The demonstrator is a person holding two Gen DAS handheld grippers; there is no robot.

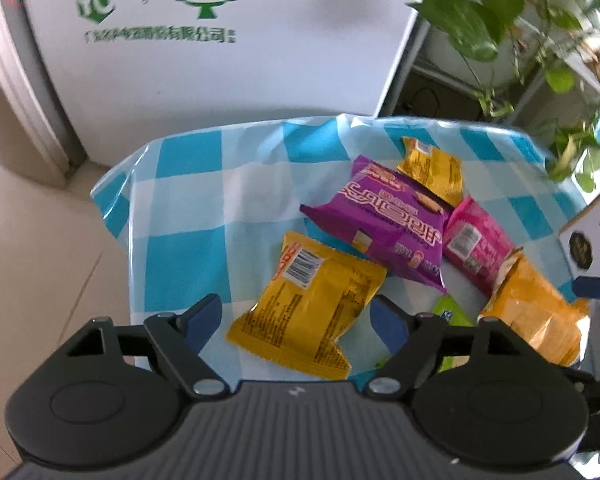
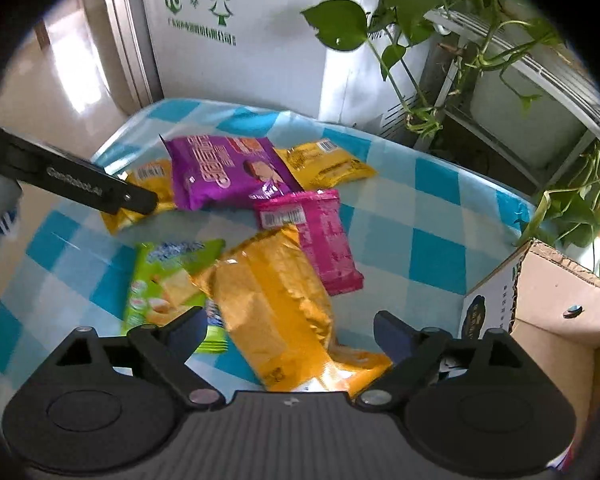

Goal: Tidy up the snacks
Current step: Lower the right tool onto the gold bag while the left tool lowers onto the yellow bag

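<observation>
Several snack packets lie on a blue-checked cloth (image 1: 188, 208). My left gripper (image 1: 296, 322) hovers open over a yellow packet (image 1: 308, 308), which lies flat between its blue pads without being pinched. Behind it sit a purple packet (image 1: 384, 216), a pink packet (image 1: 476, 240) and a second small yellow packet (image 1: 432, 168). My right gripper (image 2: 290, 332) is open astride a large orange bag (image 2: 272, 312), beside a green packet (image 2: 164, 280). In the right wrist view the purple packet (image 2: 220, 172) and the pink packet (image 2: 320, 240) lie further back. One black finger (image 2: 100, 192) of the left gripper reaches in from the left.
An open cardboard box (image 2: 548, 300) stands at the table's right edge, also seen as the box (image 1: 588, 240) in the left wrist view. A white panel with a green tree logo (image 1: 220, 60) stands behind the table. Trailing plant leaves (image 2: 420, 0) hang at the back right. Tiled floor (image 1: 40, 260) lies to the left.
</observation>
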